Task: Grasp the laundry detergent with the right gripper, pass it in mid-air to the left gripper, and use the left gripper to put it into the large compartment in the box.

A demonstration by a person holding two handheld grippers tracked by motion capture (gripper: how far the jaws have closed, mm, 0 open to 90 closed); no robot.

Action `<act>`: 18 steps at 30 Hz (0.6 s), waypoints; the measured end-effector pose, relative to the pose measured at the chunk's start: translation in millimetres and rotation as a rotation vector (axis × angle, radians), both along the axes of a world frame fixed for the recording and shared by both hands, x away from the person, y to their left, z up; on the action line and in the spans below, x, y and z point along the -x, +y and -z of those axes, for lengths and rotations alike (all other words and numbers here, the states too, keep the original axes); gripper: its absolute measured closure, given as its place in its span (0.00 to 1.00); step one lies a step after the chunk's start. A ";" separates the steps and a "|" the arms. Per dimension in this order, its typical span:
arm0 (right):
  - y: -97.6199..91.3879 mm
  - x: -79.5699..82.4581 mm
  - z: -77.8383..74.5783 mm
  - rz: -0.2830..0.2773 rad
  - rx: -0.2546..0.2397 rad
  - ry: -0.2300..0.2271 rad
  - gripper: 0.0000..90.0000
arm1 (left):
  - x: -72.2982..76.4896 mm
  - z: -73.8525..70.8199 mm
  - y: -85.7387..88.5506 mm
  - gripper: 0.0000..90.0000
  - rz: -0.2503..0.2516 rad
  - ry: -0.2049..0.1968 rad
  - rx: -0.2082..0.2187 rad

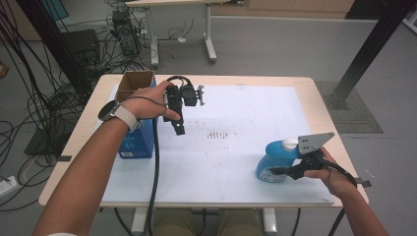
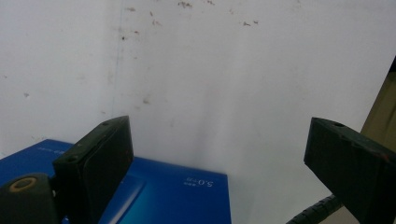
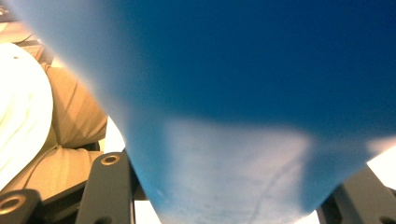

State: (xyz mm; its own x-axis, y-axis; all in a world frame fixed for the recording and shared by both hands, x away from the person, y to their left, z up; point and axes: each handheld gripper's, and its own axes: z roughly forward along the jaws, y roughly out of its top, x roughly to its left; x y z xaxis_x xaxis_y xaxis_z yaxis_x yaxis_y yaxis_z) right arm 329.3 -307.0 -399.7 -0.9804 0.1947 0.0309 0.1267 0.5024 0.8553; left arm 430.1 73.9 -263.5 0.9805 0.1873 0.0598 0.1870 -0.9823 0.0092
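Here your right claw point(image 1: 281, 170) is clamped across the blue bottle point(image 1: 276, 161), cap pointing away, while your left claw point(image 1: 179, 122) gapes empty by the far-left box point(image 1: 136, 86).

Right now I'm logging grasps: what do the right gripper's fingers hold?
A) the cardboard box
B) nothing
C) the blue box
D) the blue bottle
D: the right gripper is shut on the blue bottle near the table's right edge, and blue plastic sits between its fingers in the right gripper view.
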 end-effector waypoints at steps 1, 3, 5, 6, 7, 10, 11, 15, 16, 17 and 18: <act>0.1 0.0 -0.1 0.000 0.001 -0.001 0.48 | 0.0 0.1 0.0 0.09 0.000 0.000 0.000; 0.2 0.0 -0.2 0.000 0.003 0.000 0.48 | 0.0 -0.2 -0.3 0.09 0.001 0.000 0.000; 0.2 0.3 -0.3 0.001 0.003 -0.001 0.48 | 0.0 -0.4 -0.6 0.09 0.001 -0.002 0.004; 0.2 0.3 -0.1 0.001 0.002 -0.002 0.48 | 0.1 -0.8 -0.8 0.09 0.002 0.000 0.002; 0.0 0.4 0.0 0.002 0.000 -0.001 0.48 | 0.2 -0.4 -0.8 0.09 0.002 -0.001 0.004; 0.1 0.5 0.0 0.003 0.000 -0.001 0.48 | 0.2 -0.4 -0.2 0.09 0.000 -0.001 0.003; 0.2 0.5 0.0 0.003 0.000 -0.001 0.48 | 0.1 -0.7 0.0 0.09 0.001 -0.001 0.004; 0.1 0.5 -0.1 0.004 0.003 0.001 0.48 | 0.5 -1.1 1.2 0.09 0.000 -0.008 -0.004; 0.1 0.4 -0.1 0.003 0.002 0.002 0.48 | 0.5 -1.2 1.2 0.09 0.000 -0.007 -0.005; 0.0 0.5 0.0 0.003 0.001 0.002 0.47 | 0.6 -1.0 1.3 0.09 0.000 -0.008 -0.005; -0.1 0.4 0.2 0.003 0.000 0.000 0.48 | 0.6 -1.1 1.3 0.09 0.000 -0.008 -0.005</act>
State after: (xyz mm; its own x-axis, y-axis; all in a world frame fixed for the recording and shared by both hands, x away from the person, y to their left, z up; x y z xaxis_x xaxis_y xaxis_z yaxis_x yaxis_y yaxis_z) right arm 328.9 -307.2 -400.0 -0.9798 0.1975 0.0314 0.1285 0.5017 0.8555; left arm 429.5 75.2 -262.5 0.9800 0.1868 0.0689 0.1868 -0.9824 0.0062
